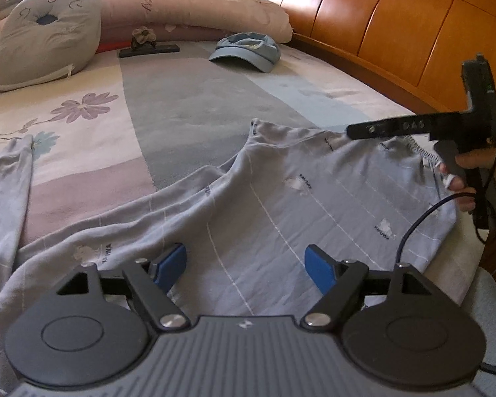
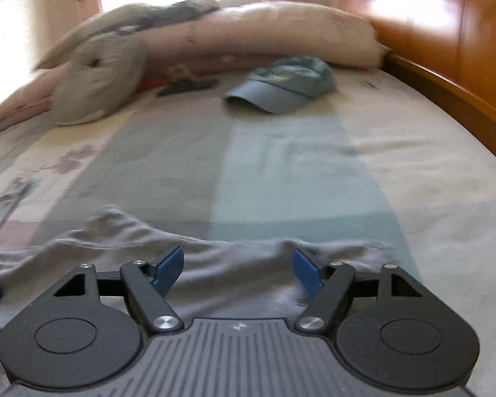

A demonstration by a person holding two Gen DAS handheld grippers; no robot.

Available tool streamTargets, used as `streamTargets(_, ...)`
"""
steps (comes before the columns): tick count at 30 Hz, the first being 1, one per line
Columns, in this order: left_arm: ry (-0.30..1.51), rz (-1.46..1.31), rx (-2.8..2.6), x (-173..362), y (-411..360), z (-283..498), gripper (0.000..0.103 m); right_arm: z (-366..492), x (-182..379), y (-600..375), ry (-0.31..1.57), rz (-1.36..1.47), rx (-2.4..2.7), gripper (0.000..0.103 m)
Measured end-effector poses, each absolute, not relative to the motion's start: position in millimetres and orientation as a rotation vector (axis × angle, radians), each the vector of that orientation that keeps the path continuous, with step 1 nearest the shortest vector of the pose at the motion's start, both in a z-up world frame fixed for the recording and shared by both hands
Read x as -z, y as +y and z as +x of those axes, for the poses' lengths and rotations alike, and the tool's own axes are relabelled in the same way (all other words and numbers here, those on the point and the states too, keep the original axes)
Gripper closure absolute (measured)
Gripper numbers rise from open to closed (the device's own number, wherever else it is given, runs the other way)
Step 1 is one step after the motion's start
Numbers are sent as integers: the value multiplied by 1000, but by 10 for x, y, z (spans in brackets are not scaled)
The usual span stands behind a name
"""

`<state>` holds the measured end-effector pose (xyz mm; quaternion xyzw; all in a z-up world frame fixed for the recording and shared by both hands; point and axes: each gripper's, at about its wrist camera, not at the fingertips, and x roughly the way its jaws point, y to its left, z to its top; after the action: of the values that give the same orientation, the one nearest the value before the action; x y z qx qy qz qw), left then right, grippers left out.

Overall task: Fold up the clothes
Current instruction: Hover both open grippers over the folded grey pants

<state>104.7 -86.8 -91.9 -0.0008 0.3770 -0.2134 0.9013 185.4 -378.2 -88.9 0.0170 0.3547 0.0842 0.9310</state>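
One garment (image 1: 281, 198) of thin, soft grey-blue cloth lies spread at the near edge of the bed (image 1: 188, 109), creased into loose ridges, printed with fine pale lines, small white motifs and tiny dark lettering; a gathered elastic hem shows at its right end. A second strip of the same cloth (image 1: 6, 178) lies at the left edge, whether a separate piece or part of the garment I cannot tell.

The left tool (image 1: 244, 268) hovers over the garment with its two blue pads wide apart and nothing between them. The right tool (image 2: 238, 268) is likewise spread wide over the garment's far hem, empty; its view is smeared by blur. In the left view a hand (image 1: 469, 172) grips that tool's black pistol-shaped handle at the garment's right end, a thin cable looping below.

The bedsheet is matte, woven, in grey, pale blue, pink and cream bands with two purple flowers. Toward the far edge lie one blue cap (image 1: 248, 51), one flat dark bar (image 1: 148, 49) with a fabric flower on it, one grey cushion (image 1: 46, 36) and a long pink pillow (image 1: 195, 10). A glossy panelled wooden headboard (image 1: 380, 16) curves along the right edge.
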Motion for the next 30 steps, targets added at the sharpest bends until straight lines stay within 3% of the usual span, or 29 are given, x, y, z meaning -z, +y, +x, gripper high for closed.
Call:
streamTargets(5,775,-9,419,829,-811,1059,24,1871,902,-3721,739,21,-136,21)
streamTargets(11,788,3,425,820,-768,885,23,1360,691,-3454,731,6,-194,18)
streamTargets(16,812,11,431,860,-741,737,22,937,865,-3253,801,37,-246,17)
streamTargets(19,826,-4,428,867,-691,689,22,764,955,-3178,774,9,-243,9)
streamTargets(30,836,-67,443,725,-430,681,22,714,978,-3108,776,0,-213,5)
